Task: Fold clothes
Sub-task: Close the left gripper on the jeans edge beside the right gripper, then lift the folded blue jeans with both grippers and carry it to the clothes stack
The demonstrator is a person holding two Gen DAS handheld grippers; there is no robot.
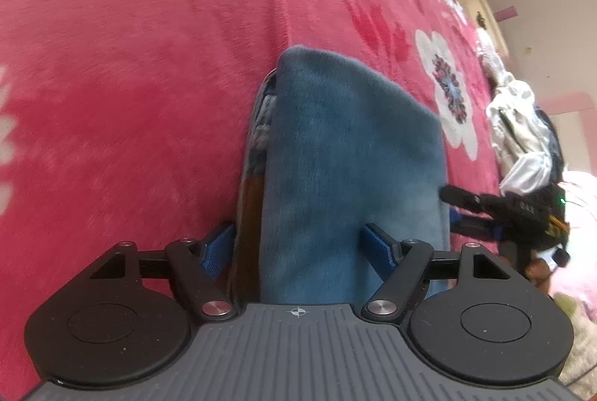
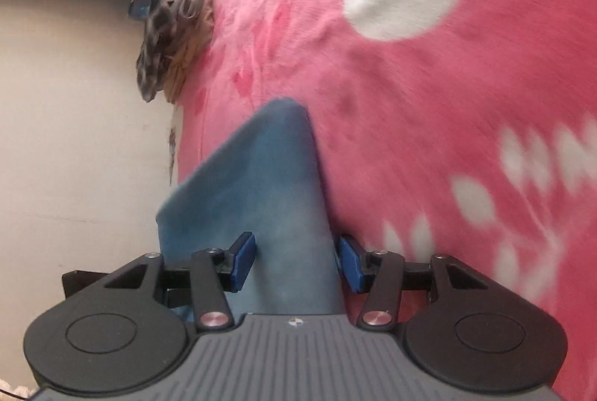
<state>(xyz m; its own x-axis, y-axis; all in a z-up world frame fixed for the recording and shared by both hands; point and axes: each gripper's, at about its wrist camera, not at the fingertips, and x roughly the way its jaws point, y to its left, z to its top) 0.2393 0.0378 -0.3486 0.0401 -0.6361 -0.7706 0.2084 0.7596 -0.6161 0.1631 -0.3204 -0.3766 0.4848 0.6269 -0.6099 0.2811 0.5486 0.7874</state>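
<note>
A folded blue garment (image 1: 347,158) lies on a pink flowered blanket (image 1: 130,84), its stacked layers showing along its left edge. My left gripper (image 1: 298,246) is open wide. One blue pad (image 1: 218,248) sits past the garment's left edge and the other pad (image 1: 377,244) rests over its face. My right gripper (image 1: 453,205) meets the garment's right edge. In the right wrist view, the right gripper (image 2: 296,265) is half closed with the blue garment (image 2: 268,184) filling the gap between its pads.
The pink blanket (image 2: 429,110) has white flowers. A pile of white and dark clothes (image 1: 522,125) lies at the blanket's far right edge. A dark crumpled cloth (image 2: 171,28) hangs at the blanket's edge, with a pale wall (image 2: 74,140) behind it.
</note>
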